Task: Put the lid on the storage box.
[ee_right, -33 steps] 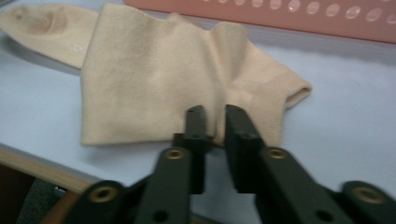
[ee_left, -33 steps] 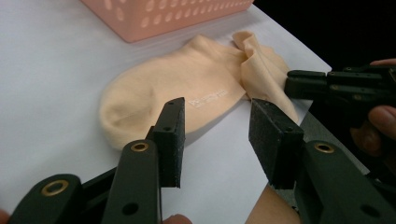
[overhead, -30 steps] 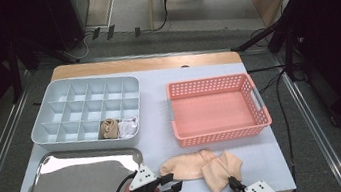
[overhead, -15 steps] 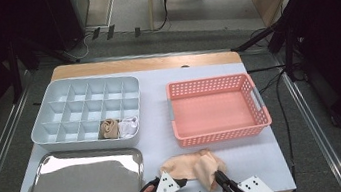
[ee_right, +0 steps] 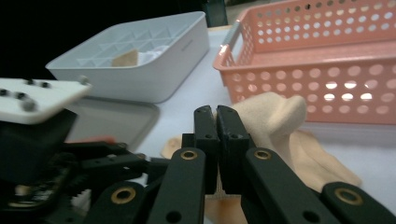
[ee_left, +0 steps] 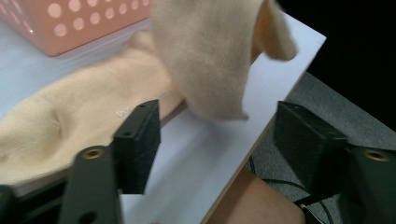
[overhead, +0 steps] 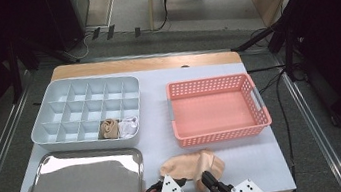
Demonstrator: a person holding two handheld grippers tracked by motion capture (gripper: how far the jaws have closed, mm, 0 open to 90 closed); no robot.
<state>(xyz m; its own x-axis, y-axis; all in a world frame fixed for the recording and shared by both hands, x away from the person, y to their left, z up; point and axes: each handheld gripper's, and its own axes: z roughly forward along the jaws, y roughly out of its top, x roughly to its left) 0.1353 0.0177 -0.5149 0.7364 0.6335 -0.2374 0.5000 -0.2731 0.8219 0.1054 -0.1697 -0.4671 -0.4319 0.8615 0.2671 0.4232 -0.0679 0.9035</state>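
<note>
Right claw (ee_right: 215, 116) pinching sock (ee_right: 275, 121), raised.

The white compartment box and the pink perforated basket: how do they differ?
The white compartment box is split into many small cells, while the pink perforated basket is one open space. The box has solid walls; the basket's walls have round holes. The box holds two small rolled items; the basket holds nothing. Both are rectangular and stand on the table.
</note>
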